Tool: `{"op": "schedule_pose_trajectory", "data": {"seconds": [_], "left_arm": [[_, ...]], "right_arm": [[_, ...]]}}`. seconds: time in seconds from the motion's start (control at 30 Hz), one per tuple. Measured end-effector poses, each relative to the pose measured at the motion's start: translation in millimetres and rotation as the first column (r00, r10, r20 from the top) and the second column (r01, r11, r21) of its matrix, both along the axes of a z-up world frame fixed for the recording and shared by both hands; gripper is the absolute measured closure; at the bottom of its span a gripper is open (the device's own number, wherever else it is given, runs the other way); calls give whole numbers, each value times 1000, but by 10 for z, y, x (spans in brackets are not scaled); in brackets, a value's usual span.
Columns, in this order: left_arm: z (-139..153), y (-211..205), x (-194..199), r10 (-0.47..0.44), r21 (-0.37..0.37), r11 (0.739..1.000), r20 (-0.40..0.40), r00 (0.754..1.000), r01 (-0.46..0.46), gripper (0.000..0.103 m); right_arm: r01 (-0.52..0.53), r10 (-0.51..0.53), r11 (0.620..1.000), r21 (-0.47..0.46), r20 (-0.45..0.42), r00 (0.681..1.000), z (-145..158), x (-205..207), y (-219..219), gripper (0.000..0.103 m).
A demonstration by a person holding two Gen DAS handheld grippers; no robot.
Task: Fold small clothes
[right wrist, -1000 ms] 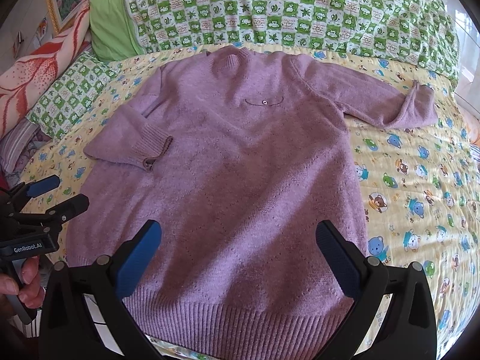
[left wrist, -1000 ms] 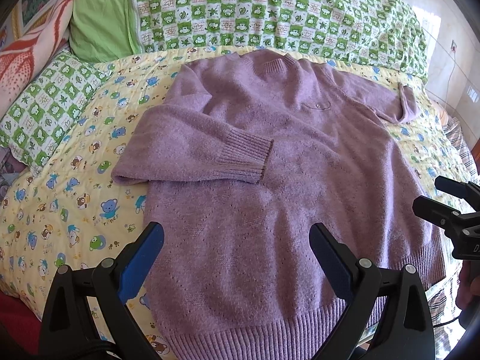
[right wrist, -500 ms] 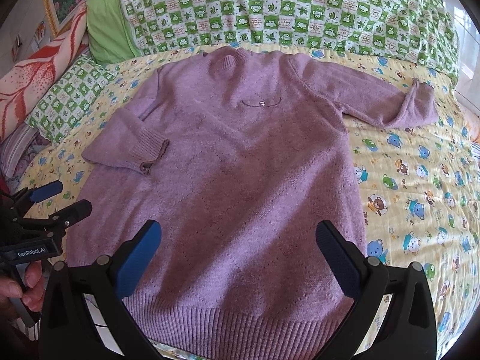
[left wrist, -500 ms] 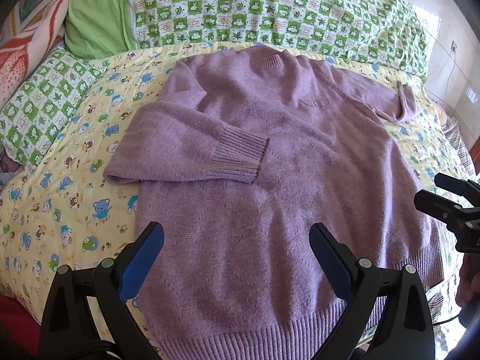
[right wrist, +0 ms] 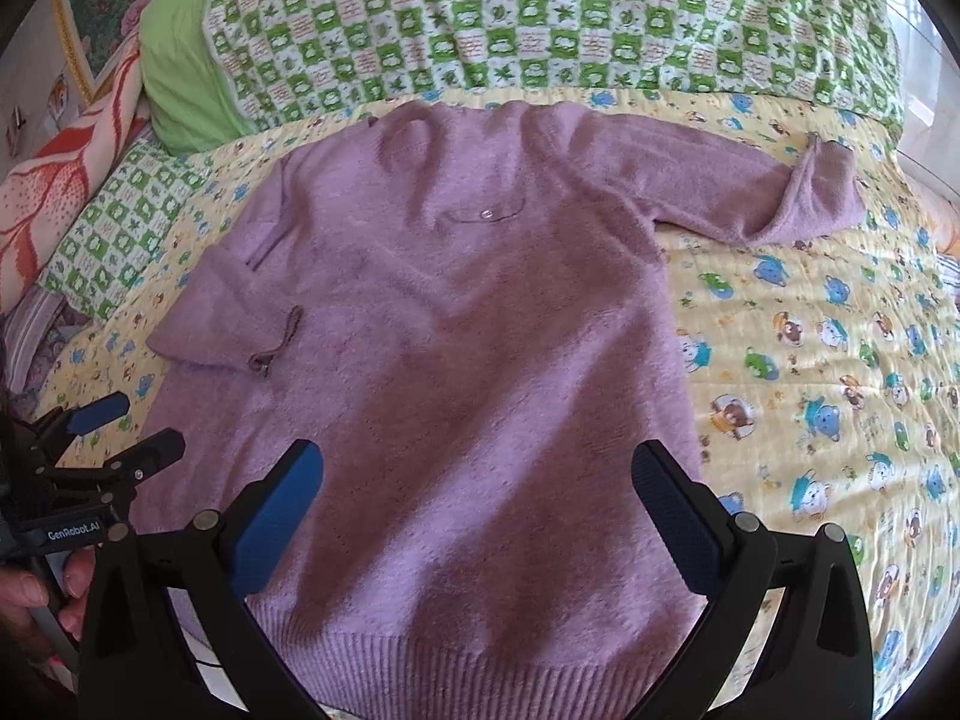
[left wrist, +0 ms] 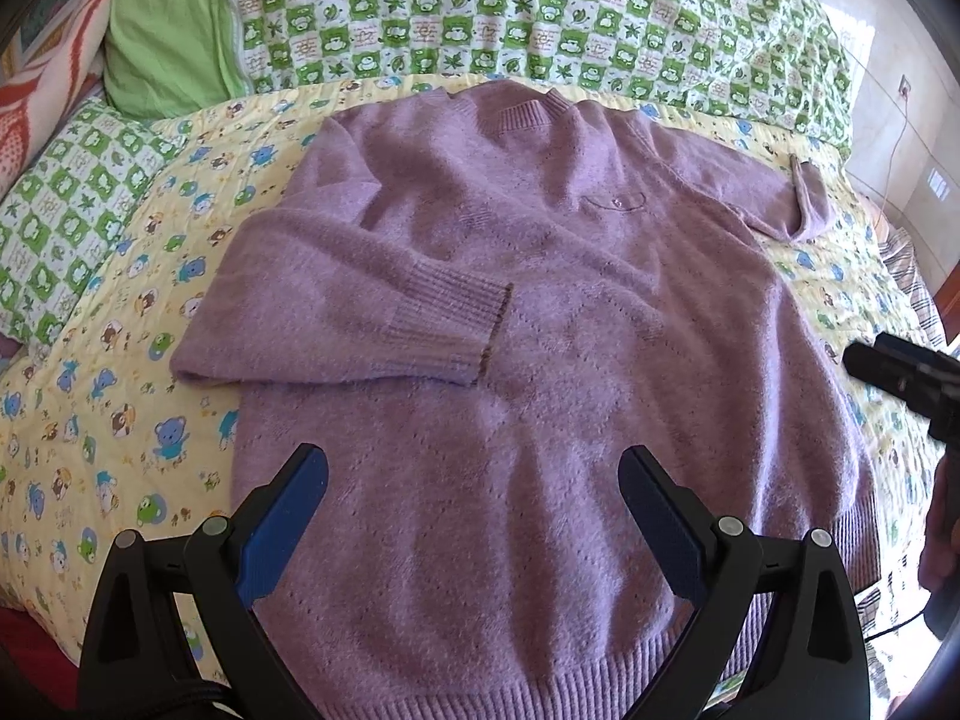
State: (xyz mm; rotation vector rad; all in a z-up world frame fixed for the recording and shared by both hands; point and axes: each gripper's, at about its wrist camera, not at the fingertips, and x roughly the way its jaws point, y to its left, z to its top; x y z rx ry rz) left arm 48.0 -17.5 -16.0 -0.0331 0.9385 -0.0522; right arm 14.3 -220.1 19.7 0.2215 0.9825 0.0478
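Observation:
A purple knit sweater [left wrist: 540, 360] [right wrist: 468, 348] lies flat, front up, on a yellow cartoon-print bedspread [left wrist: 108, 420]. Its left sleeve [left wrist: 360, 312] is folded across the chest, with the ribbed cuff [left wrist: 456, 324] on the body. Its right sleeve [right wrist: 720, 192] stretches out to the side, the end doubled back. My left gripper [left wrist: 474, 498] hovers open over the lower left of the sweater, holding nothing. My right gripper [right wrist: 480, 492] hovers open over the lower middle above the hem, also holding nothing. Each gripper appears at the edge of the other's view.
A green checked quilt [left wrist: 540, 18] and a plain green pillow [left wrist: 168, 42] lie along the head of the bed. A checked pillow [left wrist: 66, 210] and a red-patterned blanket [right wrist: 54, 180] sit at the left. The right side of the bedspread [right wrist: 840, 390] is bare.
Both grippers have drifted slightly forward and left over the sweater, staying open. The sweater has not moved.

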Motion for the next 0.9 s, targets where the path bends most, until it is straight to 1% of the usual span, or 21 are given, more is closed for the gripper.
{"op": "schedule_pose_trajectory", "data": {"seconds": [0.07, 0.17, 0.3, 0.37, 0.43, 0.5, 0.6, 0.63, 0.73, 0.83, 0.9], "left_arm": [[10, -6, 94, 1, -1, 1000, 0, 1000, -1, 5], [41, 1, 301, 7, -2, 1000, -3, 1000, -7, 5], [104, 55, 696, 16, -24, 1000, -15, 1000, -16, 5], [141, 77, 952, 18, -41, 999, -22, 1000, -19, 5], [160, 86, 1184, 21, -48, 999, -28, 999, -23, 5], [183, 93, 1413, 27, -61, 998, -33, 999, -29, 5], [210, 90, 1750, 28, -86, 996, -30, 999, -31, 5], [197, 80, 1833, 26, -91, 995, -33, 999, -29, 5], [124, 57, 2179, 9, -119, 993, -59, 998, -16, 5], [-4, 43, 2512, 16, -103, 994, -86, 996, -25, 5], [-96, 83, 2730, 26, -112, 993, -104, 994, -38, 5]], "right_arm": [[30, -30, 1000, 2, 2, 1000, 24, 53, -130, 1], [99, -99, 995, 3, -4, 995, 47, 184, -441, 1], [208, -208, 978, -15, -23, 978, 50, 458, -938, 1], [266, -267, 963, -40, -15, 964, 79, 622, -1217, 2], [311, -311, 950, -41, -13, 950, 81, 778, -1445, 6], [372, -373, 927, -37, -24, 927, 68, 970, -1718, 14], [426, -426, 905, -17, -20, 905, 42, 1247, -2053, 22], [439, -440, 898, -32, -22, 898, 22, 1358, -2141, 24], [473, -474, 880, -32, -19, 880, -69, 1666, -2429, 27], [508, -508, 861, -29, -23, 861, -180, 1937, -2713, 27], [519, -521, 854, -39, -40, 853, -274, 2120, -2864, 27]]}}
